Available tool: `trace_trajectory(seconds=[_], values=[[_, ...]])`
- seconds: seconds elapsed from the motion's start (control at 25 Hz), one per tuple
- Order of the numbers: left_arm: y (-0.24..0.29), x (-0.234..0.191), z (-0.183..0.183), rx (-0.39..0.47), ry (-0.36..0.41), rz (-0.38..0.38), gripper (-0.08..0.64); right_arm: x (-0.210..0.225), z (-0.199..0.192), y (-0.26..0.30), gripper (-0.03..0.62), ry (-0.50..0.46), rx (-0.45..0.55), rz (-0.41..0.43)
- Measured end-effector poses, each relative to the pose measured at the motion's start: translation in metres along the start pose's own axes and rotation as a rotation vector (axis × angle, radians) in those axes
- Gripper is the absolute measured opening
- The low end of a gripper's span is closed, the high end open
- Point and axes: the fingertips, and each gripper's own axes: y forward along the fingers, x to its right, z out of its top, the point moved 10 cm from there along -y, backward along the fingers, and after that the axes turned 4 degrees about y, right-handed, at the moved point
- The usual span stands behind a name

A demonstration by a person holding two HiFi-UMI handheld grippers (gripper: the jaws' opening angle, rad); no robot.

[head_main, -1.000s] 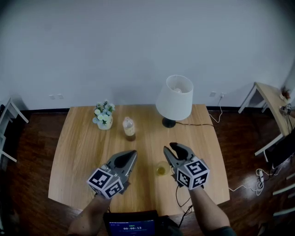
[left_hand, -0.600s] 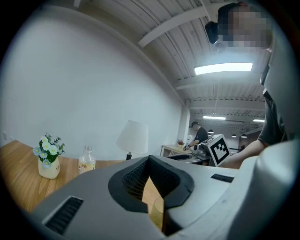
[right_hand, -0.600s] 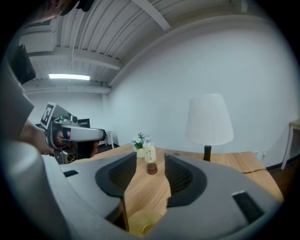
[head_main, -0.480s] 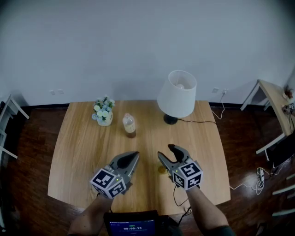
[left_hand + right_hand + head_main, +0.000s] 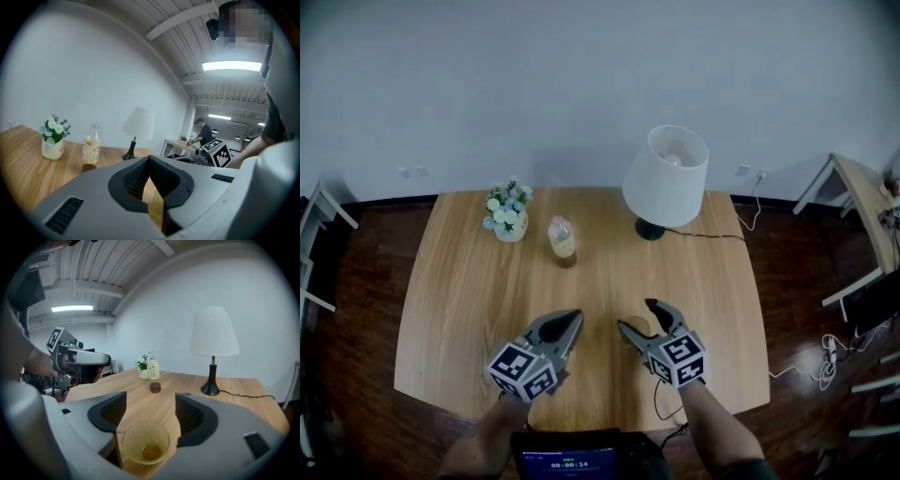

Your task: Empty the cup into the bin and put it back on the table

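Cup (image 5: 145, 444), some liquid inside, is found near the table's (image 5: 469, 281) front edge, ungripped between the right tool's (image 5: 151, 399) jaws, which have just been opening. Left tool (image 5: 149, 161) is clenched, empty. Emptying and return are judged undone; no bin is seen.

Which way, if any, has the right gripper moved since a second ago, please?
Yes: the right gripper has shifted left around the cup, which now stands between jaws that just opened.

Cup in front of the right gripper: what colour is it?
See-through yellowish cup, amber liquid at its bottom; shows best in the right gripper view.
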Motion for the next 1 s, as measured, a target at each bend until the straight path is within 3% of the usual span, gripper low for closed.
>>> trace_trajectory(seconds=[0.44, 0.48, 0.52, 0.68, 1.0], values=[[-0.007, 0.001, -0.046, -0.097, -0.043, 0.028, -0.005, 0.001, -0.045, 0.001, 0.382, 0.020, -0.078, 0.016], [-0.008, 0.000, -0.050, -0.105, -0.044, 0.033, -0.005, 0.001, -0.048, 0.001, 0.428, 0.020, -0.084, 0.022], [-0.008, -0.001, -0.054, -0.116, -0.045, 0.039, -0.005, 0.000, -0.050, 0.002, 0.433, 0.018, -0.091, 0.031], [-0.011, -0.002, -0.066, -0.145, -0.068, 0.051, -0.005, -0.004, -0.059, 0.002, 0.433, 0.007, -0.107, 0.062], [-0.015, 0.005, -0.080, -0.170, -0.088, 0.050, -0.005, -0.003, -0.077, 0.010, 0.433, -0.040, -0.129, 0.028]])
